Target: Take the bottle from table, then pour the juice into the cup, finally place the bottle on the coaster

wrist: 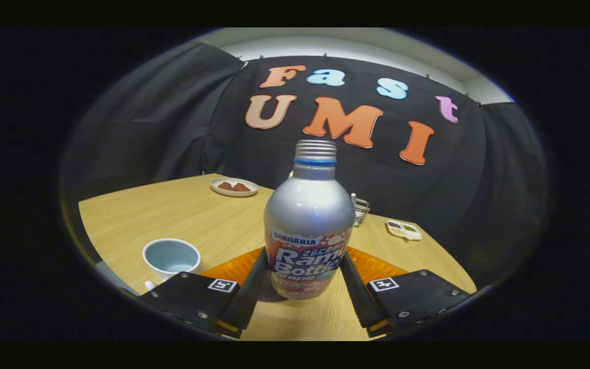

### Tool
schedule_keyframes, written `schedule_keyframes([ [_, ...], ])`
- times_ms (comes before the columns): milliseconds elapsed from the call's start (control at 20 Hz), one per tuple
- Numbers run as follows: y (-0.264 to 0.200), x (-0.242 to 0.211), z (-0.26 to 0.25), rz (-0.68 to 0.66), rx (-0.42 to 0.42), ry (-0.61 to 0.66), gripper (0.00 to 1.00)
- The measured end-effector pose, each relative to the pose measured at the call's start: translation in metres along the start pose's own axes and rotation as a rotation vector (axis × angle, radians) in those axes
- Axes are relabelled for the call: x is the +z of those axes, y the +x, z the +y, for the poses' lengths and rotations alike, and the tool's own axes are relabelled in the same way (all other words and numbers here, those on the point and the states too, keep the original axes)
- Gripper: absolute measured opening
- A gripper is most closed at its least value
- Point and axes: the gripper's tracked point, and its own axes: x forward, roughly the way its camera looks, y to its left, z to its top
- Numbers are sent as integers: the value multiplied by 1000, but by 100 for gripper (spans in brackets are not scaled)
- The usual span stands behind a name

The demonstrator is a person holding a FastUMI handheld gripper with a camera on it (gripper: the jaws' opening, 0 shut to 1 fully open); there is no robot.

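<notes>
I have the gripper (305,274) closed narrow on the bottle (309,225), both fingers (250,292) pressing its label, upright over the orange coaster (377,266), cup (171,258) nearby.

The scene is viewed from a fisheye camera mounted on the gripper (305,277), low over the table (182,210), facing forward along both fingers (246,300), very close to the bottle (309,220).

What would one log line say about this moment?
claw: shut on bottle | bottle: upright, uncapped, between fingers, bottom near table | cup: left of claw | orange coaster: behind bottle | step: bottle gripped, pour pending
</notes>
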Motion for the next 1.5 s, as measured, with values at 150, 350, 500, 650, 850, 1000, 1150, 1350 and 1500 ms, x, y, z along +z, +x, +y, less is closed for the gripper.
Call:
schedule_keyframes([
  [150, 12, -10, 8, 9, 32, 64, 79],
  [350, 20, -23, 13, 19, 51, 97, 79],
  [500, 25, -29, 18, 30, 66, 135, 79],
  [650, 31, -36, 23, 42, 75, 145, 79],
  [850, 33, -43, 28, 56, 82, 153, 79],
  [1000, 35, -47, 30, 65, 87, 170, 79],
  [1150, 35, -56, 30, 87, 85, 162, 79],
  [1350, 33, -56, 32, 81, 90, 160, 79],
  [1500, 31, -58, 32, 81, 88, 154, 80],
])
